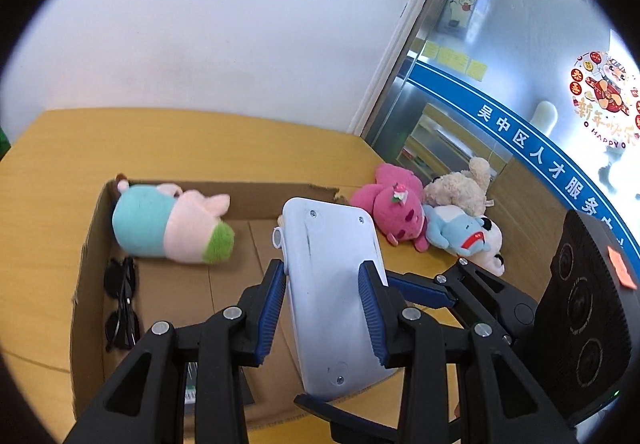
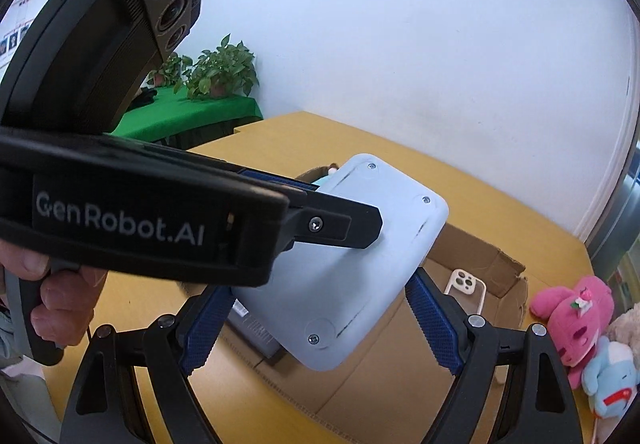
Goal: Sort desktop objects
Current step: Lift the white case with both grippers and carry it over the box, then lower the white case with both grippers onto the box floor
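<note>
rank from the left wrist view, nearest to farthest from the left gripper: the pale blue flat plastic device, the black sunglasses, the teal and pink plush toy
1. Pale blue flat plastic device: clamped between the left gripper fingers.
2. Black sunglasses: lower left, in the cardboard box by its left wall.
3. Teal and pink plush toy: farther back, at the box's far left corner.

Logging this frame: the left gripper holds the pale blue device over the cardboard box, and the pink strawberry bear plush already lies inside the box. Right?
Not quite. The pink strawberry bear plush lies outside the cardboard box, on the yellow table beside it, as the left wrist view shows. The left gripper does hold the pale blue device over the box.
</note>
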`<move>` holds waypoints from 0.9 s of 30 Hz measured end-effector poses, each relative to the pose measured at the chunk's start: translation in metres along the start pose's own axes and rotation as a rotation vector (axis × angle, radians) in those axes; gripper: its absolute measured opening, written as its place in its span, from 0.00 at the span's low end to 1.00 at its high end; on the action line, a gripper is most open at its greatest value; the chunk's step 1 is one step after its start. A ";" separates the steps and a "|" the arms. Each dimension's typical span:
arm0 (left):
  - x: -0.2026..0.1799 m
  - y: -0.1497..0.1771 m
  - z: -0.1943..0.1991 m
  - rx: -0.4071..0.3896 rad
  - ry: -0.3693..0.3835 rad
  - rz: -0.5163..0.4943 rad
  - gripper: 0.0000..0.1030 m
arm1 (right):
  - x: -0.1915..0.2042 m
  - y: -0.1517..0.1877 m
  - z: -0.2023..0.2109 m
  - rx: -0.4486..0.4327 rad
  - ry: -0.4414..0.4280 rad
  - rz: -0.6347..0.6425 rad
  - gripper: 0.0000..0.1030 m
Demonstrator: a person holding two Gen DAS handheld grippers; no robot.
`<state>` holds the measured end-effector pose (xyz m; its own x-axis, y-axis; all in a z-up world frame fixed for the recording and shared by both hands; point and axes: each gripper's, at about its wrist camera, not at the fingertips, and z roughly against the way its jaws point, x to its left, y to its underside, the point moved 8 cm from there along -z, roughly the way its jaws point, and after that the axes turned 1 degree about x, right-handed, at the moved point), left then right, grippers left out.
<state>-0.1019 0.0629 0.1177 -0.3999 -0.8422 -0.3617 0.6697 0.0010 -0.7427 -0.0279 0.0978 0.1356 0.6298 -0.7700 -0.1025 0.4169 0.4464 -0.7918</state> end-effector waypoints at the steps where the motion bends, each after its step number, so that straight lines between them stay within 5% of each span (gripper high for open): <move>1: 0.001 -0.004 -0.003 0.000 0.000 0.000 0.36 | -0.005 -0.005 -0.003 0.003 -0.006 -0.008 0.83; 14: 0.038 -0.024 -0.062 0.107 0.014 0.037 0.36 | -0.050 -0.023 -0.072 0.131 -0.063 -0.009 0.83; 27: 0.079 0.028 -0.153 0.314 0.017 0.191 0.36 | -0.085 0.044 -0.159 0.359 -0.172 -0.122 0.83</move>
<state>-0.2101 0.0784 -0.0181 -0.2582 -0.8335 -0.4885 0.8916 -0.0109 -0.4527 -0.1672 0.1103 0.0134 0.6491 -0.7534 0.1052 0.6784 0.5107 -0.5282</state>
